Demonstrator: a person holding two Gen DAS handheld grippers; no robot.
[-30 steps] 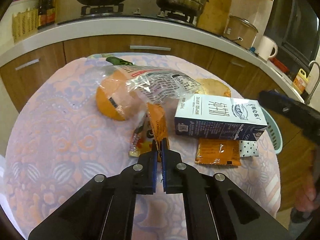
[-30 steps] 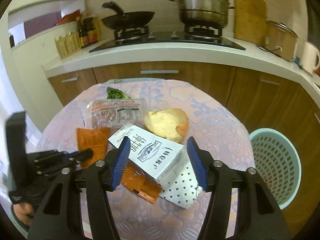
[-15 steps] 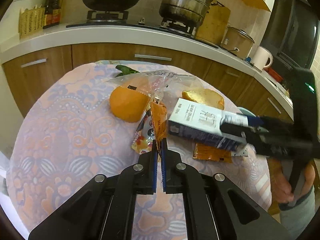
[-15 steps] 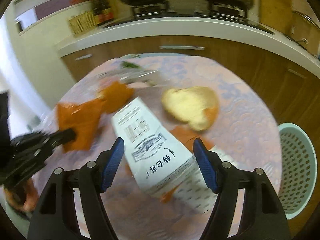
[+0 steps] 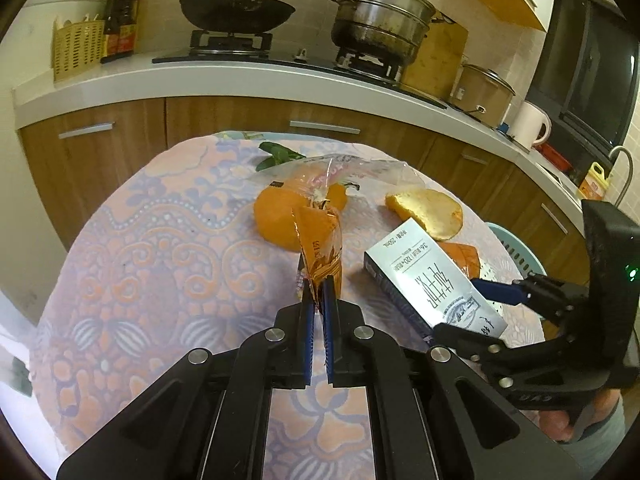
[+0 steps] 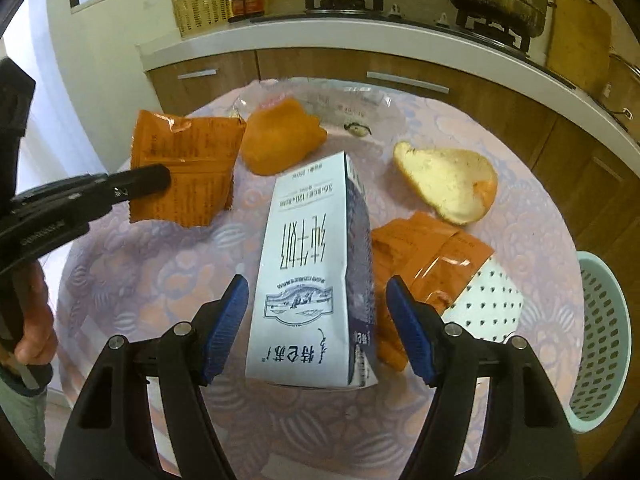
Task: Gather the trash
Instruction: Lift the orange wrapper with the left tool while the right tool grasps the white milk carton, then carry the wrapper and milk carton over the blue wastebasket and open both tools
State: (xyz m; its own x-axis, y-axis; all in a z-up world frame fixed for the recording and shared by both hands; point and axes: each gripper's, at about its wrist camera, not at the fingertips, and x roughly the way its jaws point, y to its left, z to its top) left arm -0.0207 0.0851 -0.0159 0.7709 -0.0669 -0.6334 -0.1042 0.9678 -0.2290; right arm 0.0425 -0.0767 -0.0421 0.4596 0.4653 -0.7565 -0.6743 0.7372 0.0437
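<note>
My left gripper (image 5: 317, 294) is shut on an orange snack wrapper (image 5: 322, 246) and holds it above the table; the wrapper also shows in the right wrist view (image 6: 184, 168), with the left gripper (image 6: 160, 178) on it. My right gripper (image 6: 316, 304) is open, its blue pads on either side of a white milk carton (image 6: 312, 264) that lies on the table. The carton (image 5: 432, 284) and the right gripper (image 5: 472, 308) also show in the left wrist view. A teal trash basket (image 6: 600, 340) stands at the right, below the table edge.
On the round patterned table (image 6: 540, 208) lie orange peel (image 6: 280, 140), a pale peel piece (image 6: 448, 180), a second orange wrapper (image 6: 424, 256), a white dotted packet (image 6: 488, 300) and a clear plastic bag (image 5: 360, 172). Kitchen counter and stove stand behind.
My left gripper has lifted the orange wrapper off the table. My right gripper has moved forward so that its open jaws now straddle the milk carton.
</note>
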